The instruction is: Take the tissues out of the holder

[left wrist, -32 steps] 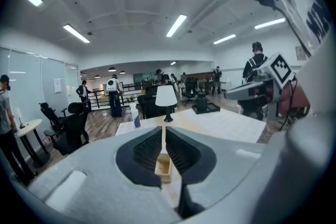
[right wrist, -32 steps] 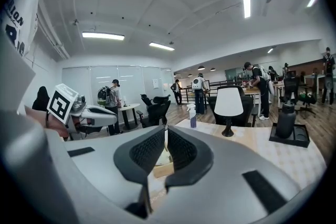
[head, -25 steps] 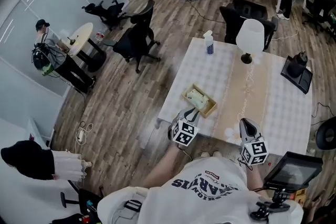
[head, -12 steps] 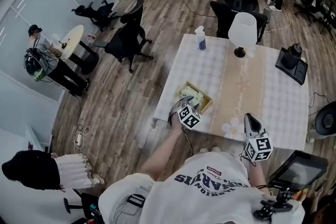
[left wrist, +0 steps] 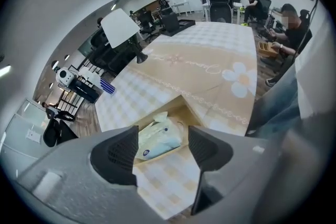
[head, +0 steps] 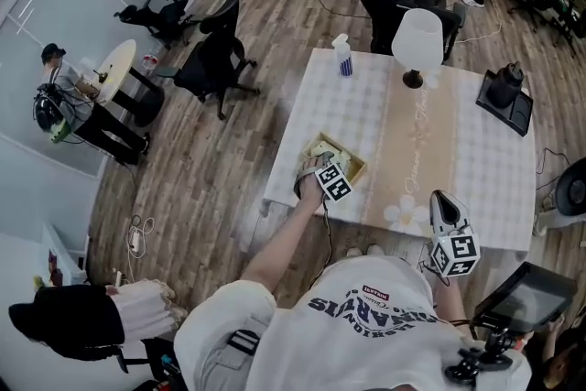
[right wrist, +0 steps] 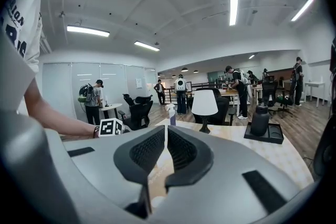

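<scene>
A wooden tissue holder (head: 356,166) sits near the table's front left edge, with a pale green pack of tissues (head: 324,150) lying in it. My left gripper (head: 314,169) hovers just over the holder's near end. In the left gripper view its jaws are opening around empty air. The tissue pack (left wrist: 156,140) shows between them, lower down inside the holder (left wrist: 193,113), and the pads do not touch it. My right gripper (head: 440,200) is over the table's front edge, well to the right. It (right wrist: 165,136) is shut on nothing.
A white lamp (head: 417,39) and a spray bottle (head: 342,56) stand at the table's far side. A black tray with a dark bottle (head: 504,96) lies at the right. A beige runner with a flower print (head: 408,213) crosses the table. Office chairs (head: 216,59) stand left.
My left gripper has moved forward from the table's front edge to just over the holder, and its jaws have gone from nearly shut to wide apart. The right gripper has hardly moved.
</scene>
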`<act>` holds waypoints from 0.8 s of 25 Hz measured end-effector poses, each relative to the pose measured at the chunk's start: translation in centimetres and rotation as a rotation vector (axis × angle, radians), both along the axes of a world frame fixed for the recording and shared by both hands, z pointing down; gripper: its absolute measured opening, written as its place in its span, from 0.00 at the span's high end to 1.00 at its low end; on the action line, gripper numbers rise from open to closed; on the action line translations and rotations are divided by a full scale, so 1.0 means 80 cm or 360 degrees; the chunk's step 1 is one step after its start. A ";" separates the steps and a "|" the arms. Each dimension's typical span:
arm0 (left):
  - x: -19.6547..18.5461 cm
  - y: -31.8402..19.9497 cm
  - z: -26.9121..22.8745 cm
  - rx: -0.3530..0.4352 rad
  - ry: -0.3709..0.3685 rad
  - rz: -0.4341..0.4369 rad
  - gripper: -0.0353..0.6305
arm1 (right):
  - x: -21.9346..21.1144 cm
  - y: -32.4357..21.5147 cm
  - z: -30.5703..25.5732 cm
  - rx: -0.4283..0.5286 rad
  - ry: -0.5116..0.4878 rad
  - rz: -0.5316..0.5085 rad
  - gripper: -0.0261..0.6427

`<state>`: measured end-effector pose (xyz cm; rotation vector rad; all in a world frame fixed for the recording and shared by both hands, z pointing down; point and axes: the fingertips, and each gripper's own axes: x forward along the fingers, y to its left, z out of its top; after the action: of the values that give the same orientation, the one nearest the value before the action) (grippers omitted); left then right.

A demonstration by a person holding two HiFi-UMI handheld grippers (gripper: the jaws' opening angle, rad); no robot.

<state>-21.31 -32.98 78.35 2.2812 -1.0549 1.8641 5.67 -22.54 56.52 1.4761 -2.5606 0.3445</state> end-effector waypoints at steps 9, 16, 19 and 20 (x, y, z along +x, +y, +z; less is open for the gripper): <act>-0.006 -0.017 0.054 -0.0120 -0.0109 0.0033 0.43 | 0.014 0.006 0.006 -0.0019 0.0005 0.0065 0.94; -0.007 -0.026 0.090 -0.0174 -0.0197 0.0113 0.42 | 0.018 0.014 0.011 -0.0048 0.0017 0.0093 0.94; -0.005 -0.033 0.104 -0.0204 -0.0219 0.0125 0.41 | 0.022 0.015 0.012 -0.0050 0.0022 0.0104 0.94; -0.004 -0.035 0.109 -0.0213 -0.0229 0.0132 0.41 | 0.023 0.015 0.012 -0.0050 0.0025 0.0109 0.94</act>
<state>-21.64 -35.79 87.03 2.1774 -0.8317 2.0885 7.51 -21.35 57.49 1.5523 -2.4853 0.3786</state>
